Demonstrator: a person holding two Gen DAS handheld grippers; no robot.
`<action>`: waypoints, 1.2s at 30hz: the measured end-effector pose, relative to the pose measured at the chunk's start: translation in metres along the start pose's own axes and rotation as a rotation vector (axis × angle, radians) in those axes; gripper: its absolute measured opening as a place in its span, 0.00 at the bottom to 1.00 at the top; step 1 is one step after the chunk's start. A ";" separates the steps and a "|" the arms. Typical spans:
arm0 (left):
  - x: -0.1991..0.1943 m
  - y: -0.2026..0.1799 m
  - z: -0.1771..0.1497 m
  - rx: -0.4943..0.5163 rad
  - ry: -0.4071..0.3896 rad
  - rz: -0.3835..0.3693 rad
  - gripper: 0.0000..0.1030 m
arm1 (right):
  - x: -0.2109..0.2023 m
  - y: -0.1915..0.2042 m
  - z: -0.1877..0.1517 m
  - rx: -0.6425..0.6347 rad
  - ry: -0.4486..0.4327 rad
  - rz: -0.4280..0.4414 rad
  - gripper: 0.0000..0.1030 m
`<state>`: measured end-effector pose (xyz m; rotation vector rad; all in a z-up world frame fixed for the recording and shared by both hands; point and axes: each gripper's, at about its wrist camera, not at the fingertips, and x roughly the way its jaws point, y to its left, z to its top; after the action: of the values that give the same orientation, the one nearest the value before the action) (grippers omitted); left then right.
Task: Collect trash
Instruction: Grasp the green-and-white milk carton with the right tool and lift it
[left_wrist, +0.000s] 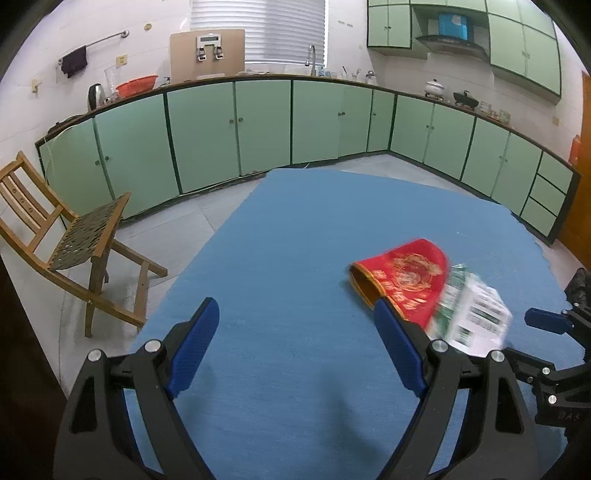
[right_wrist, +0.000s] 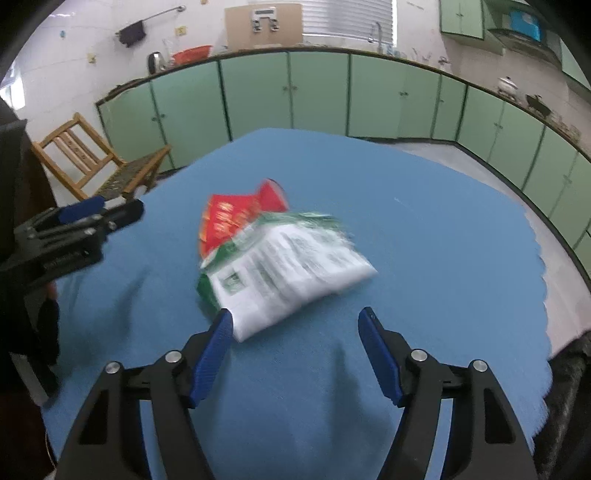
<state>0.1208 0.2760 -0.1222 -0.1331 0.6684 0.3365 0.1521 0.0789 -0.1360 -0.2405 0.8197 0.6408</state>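
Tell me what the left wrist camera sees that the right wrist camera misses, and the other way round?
Only the left wrist view shows the red cup's open mouth, lying on its side, and the range hood among the upper cabinets. Only the right wrist view shows the whole white and green packet, with its corner beside the right gripper's open jaws. Both show the blue tablecloth, the wooden chair, the green cabinets and the left gripper, open with nothing between its jaws.

Pale green cabinets (left_wrist: 229, 125) run under a dark counter along white tiled walls. A window with white blinds (left_wrist: 258, 29) sits above the counter. A wooden folding chair (left_wrist: 70, 236) stands on the grey floor (left_wrist: 177, 229) beside the blue-covered worktop (left_wrist: 280, 266).
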 end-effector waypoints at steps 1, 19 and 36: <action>0.000 -0.003 0.000 0.002 0.001 -0.004 0.81 | -0.001 -0.006 -0.003 0.011 0.010 -0.020 0.67; -0.004 0.007 -0.002 0.009 0.000 0.027 0.81 | 0.019 0.030 0.009 0.010 -0.015 0.034 0.67; 0.001 0.005 -0.001 -0.004 0.011 0.011 0.81 | 0.021 -0.024 0.005 0.116 0.021 -0.144 0.67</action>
<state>0.1188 0.2808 -0.1239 -0.1354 0.6791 0.3484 0.1801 0.0712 -0.1493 -0.1983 0.8484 0.4550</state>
